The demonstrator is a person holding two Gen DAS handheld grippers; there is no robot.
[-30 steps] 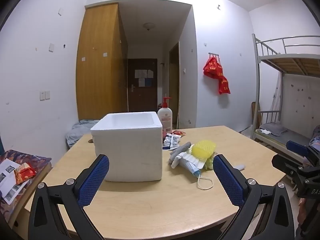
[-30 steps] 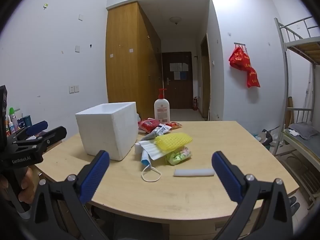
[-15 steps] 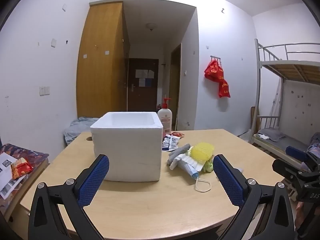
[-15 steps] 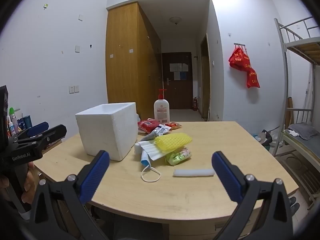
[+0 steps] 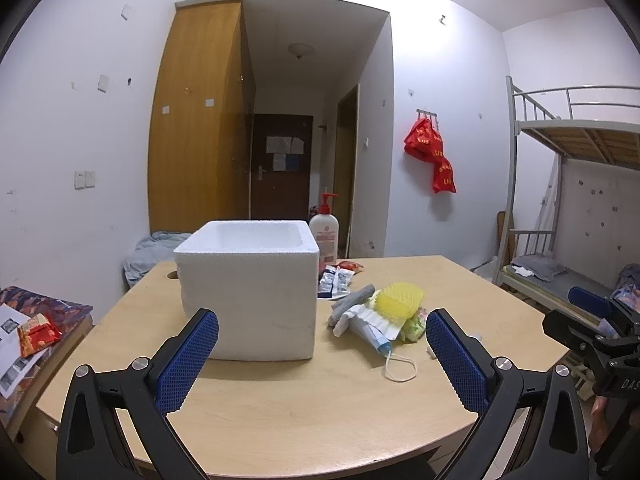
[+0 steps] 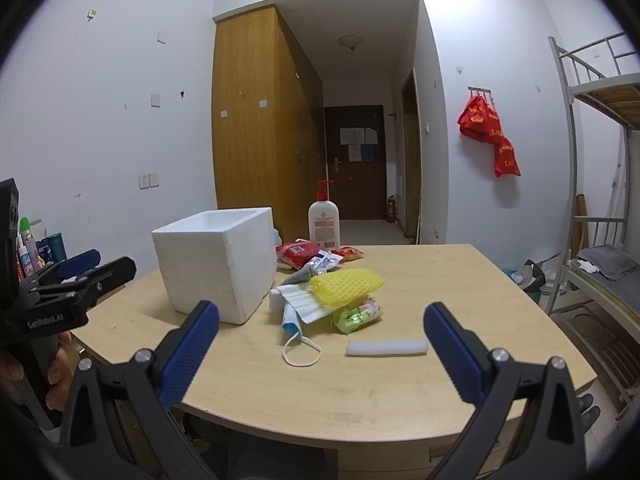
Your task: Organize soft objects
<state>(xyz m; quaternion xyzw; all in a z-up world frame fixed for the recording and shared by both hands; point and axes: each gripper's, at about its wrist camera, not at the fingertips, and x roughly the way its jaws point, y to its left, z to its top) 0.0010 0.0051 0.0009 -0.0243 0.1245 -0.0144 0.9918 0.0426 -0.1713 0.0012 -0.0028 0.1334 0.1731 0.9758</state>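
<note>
A white foam box stands open-topped on the wooden table. To its right lies a pile of soft things: a yellow foam net, a grey sock, a face mask, a green packet. A white foam strip lies apart at the front. My left gripper is open and empty before the box. My right gripper is open and empty, short of the pile.
A pump bottle and red snack packets sit behind the pile. A bunk bed stands to the right. Books and a packet lie at the left. A wardrobe is at the back.
The left gripper has swung slightly left and tilted up; the box and pile sit a little more to the right in its view. The right gripper has barely moved.
</note>
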